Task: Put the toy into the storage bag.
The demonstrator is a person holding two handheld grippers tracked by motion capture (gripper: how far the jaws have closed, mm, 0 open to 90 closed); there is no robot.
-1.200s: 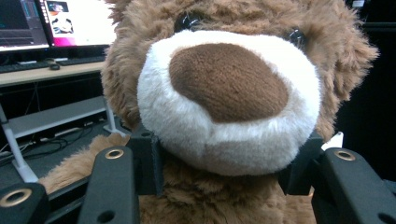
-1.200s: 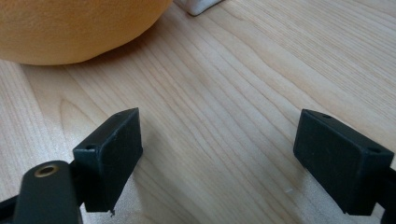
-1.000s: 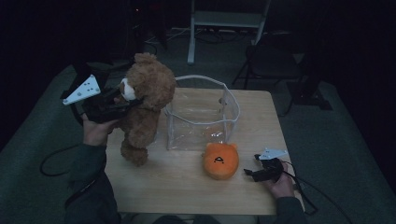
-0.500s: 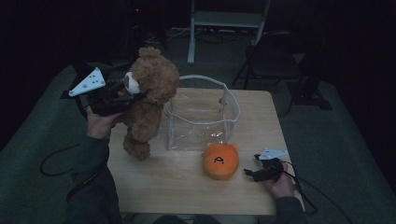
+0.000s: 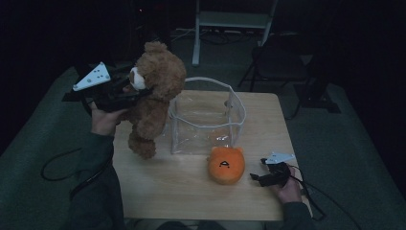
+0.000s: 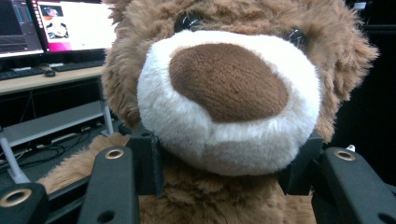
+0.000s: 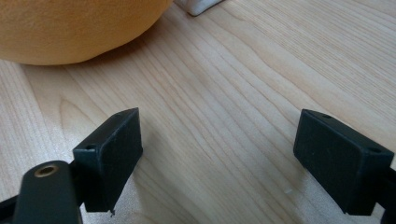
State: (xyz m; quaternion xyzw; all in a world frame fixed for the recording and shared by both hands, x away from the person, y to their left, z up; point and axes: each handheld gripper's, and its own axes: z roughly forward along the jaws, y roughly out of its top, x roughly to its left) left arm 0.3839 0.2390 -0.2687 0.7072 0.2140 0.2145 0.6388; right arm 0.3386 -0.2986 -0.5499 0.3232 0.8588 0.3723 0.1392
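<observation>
The left gripper (image 5: 136, 91) is clamping the teddy bear (image 5: 155, 96) at the neck, just under its muzzle, jaws partly closed on the fur, and is holding it off the table (image 5: 158, 191) at about nine o'clock from the clear bin (image 5: 207, 115). The right gripper (image 5: 256, 177) is resting on the table with jaws spread wide and holding nothing, at three o'clock from the orange plush (image 5: 226, 164).

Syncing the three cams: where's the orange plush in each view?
High view: orange plush at lower centre on the table, in front of the clear bag, left of the right gripper.
Left gripper view: not in it; the teddy bear is up close.
Right gripper view: orange plush at top left, beyond the jaws.
Shared landmark: the table's light wood top.
</observation>
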